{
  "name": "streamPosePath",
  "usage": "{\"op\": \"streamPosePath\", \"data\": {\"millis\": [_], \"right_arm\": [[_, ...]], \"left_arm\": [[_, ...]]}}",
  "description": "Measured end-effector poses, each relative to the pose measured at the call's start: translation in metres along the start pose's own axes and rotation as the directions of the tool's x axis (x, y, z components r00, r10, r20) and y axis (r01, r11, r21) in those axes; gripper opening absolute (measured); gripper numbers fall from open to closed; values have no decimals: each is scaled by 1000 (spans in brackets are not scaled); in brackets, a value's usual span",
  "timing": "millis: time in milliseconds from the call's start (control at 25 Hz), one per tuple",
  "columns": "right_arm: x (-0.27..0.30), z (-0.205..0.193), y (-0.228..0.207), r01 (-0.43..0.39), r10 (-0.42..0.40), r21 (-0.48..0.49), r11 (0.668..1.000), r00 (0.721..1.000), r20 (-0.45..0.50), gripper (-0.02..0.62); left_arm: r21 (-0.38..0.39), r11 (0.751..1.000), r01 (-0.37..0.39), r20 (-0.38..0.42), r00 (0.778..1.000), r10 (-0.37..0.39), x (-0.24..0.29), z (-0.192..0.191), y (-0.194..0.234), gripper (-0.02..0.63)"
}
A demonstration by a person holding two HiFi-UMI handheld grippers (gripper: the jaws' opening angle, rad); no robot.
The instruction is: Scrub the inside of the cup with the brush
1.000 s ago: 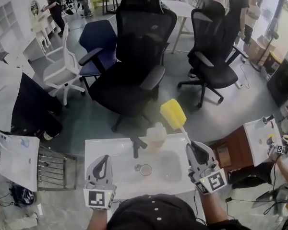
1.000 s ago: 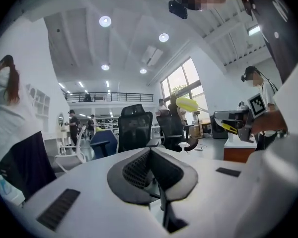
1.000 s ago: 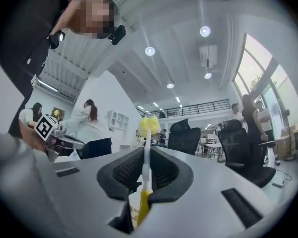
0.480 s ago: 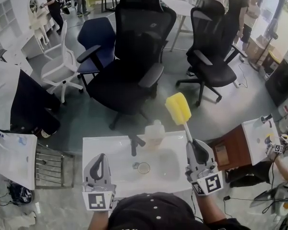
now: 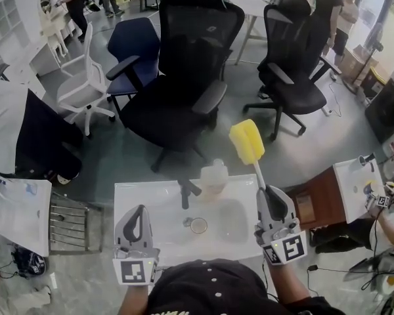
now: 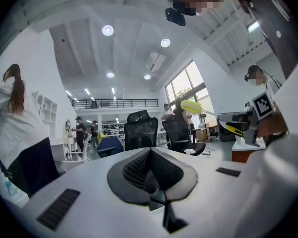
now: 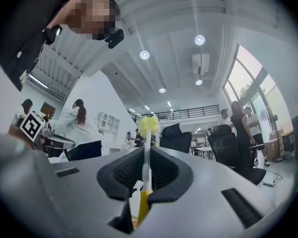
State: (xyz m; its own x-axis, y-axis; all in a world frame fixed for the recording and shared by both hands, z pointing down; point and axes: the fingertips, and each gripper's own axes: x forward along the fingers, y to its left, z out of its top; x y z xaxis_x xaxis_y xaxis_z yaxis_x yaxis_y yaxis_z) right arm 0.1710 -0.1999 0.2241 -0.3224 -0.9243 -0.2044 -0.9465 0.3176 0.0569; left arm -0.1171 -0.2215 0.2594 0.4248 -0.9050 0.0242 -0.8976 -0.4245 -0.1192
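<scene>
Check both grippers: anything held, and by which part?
Right gripper clamps the brush by its handle end, yellow head sticking out. Left gripper: shut, empty.

Yellow sponge head, white shaft and yellow handle end on the brush [image 5: 247, 141]. Pale grey bodies with black pads on left claw [image 5: 142, 210] and right claw [image 5: 265, 192]; black-and-white square markers on both. White sink surface [image 5: 151, 199]. Black mesh office chair [image 5: 184, 71], blue chair [image 5: 136, 44], white chair [image 5: 85, 87]. Grey floor [image 5: 118, 156].
</scene>
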Motion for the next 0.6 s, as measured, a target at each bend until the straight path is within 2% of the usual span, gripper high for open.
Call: {"op": "streamPosePath", "data": {"millis": [280,440,600], "right_arm": [[3,-3,-2,15,-15,-10,1000,1000,-16,51],[7,0,-3,25,-25,-16,1000,1000,-18,51],[7,2,-3,31,-32,-35,999,999,-22,51]], "left_arm": [[9,1000,14,15,1000,-14,4,3,0,26],[-31,1000,3,31,1000,-2,6,11,5,25],[-4,1000,17,32,999,-17,5,10,5,26]]}}
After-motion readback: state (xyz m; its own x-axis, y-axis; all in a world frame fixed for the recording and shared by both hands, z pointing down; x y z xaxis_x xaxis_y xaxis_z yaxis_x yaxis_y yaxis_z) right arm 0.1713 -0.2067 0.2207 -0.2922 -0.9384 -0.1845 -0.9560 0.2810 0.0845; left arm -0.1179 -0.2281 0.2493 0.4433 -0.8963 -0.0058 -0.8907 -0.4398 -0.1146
